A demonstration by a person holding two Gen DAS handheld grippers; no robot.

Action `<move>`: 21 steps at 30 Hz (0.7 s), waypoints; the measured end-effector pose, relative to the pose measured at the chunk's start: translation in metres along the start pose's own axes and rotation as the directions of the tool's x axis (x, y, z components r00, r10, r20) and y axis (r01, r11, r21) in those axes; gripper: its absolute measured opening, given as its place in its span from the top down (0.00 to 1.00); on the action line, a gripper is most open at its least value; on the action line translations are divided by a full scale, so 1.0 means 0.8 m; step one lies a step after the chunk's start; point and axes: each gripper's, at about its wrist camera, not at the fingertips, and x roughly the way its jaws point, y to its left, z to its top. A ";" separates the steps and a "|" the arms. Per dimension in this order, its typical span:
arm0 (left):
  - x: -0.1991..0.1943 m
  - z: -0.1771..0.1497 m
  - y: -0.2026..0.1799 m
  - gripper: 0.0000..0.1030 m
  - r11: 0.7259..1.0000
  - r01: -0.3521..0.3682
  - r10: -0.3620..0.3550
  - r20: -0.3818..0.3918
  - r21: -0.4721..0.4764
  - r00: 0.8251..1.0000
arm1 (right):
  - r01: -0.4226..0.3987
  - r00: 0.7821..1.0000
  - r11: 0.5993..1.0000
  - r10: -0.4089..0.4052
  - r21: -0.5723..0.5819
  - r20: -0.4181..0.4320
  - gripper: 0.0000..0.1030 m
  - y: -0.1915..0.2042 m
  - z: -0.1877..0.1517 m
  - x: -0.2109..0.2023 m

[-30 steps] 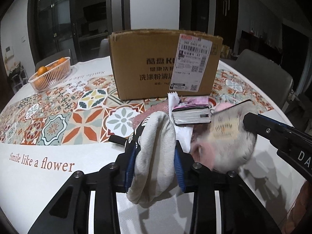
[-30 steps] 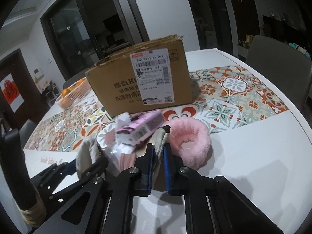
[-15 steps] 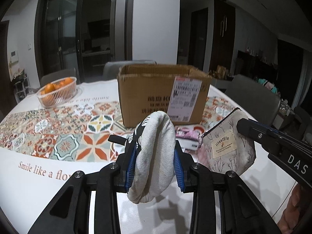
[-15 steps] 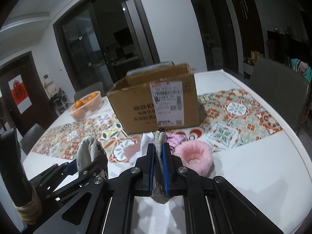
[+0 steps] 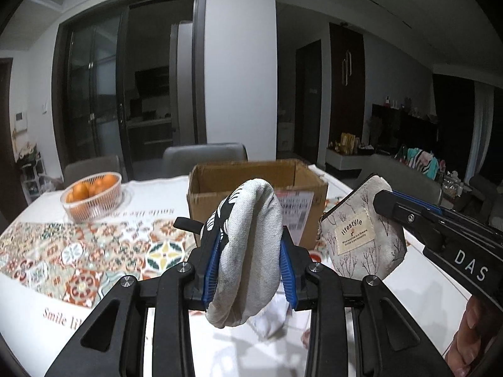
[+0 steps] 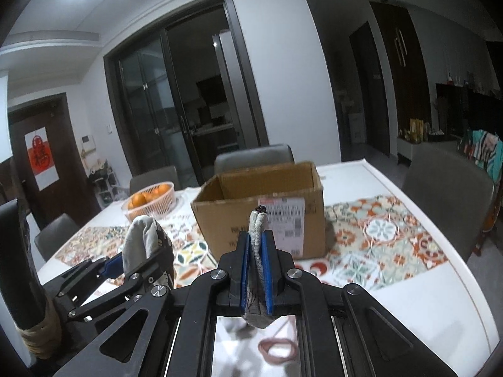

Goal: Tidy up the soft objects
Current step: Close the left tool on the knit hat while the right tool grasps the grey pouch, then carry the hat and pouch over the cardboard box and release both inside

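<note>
Patterned tabletop now lies lower: both claws rose. Left claw clamped on mitt, right claw on pouch; next the carton, I think.

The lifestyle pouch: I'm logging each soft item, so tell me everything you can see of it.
The pouch is flat, of pale grey woven cloth printed with thin dark branches, and has a cream patch reading "lifestyle". The right hand-held gripper is shut on it, holding it above the table. In the right wrist view it shows edge-on, a thin double layer with a dark tip. Nothing else visibly touches it.
</note>
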 end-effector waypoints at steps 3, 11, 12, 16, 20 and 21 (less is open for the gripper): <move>0.003 0.012 0.001 0.67 1.000 0.011 -0.011 0.013 0.003 1.000 | -0.005 1.000 1.000 0.005 -0.004 0.021 0.91 0.002 0.012 0.001; 0.022 0.046 0.009 0.67 1.000 0.018 -0.020 0.063 0.019 0.998 | -0.008 0.996 1.000 0.010 -0.015 0.083 0.91 0.004 0.043 0.010; 0.024 0.049 0.010 0.67 1.000 0.016 -0.017 0.068 0.023 0.998 | -0.009 0.996 1.000 0.010 -0.017 0.091 0.91 0.005 0.047 0.013; 0.036 0.065 0.017 0.67 0.999 0.010 -0.014 0.093 0.035 0.996 | -0.012 0.993 1.000 0.015 -0.024 0.120 0.91 0.005 0.062 0.024; 0.049 0.079 0.022 0.67 0.999 0.003 -0.009 0.115 0.050 0.993 | -0.019 0.989 0.999 0.022 -0.026 0.143 0.91 0.004 0.076 0.038; 0.054 0.081 0.022 0.67 0.999 0.002 -0.008 0.116 0.053 0.993 | -0.021 0.989 0.999 0.025 -0.028 0.149 0.91 0.003 0.079 0.040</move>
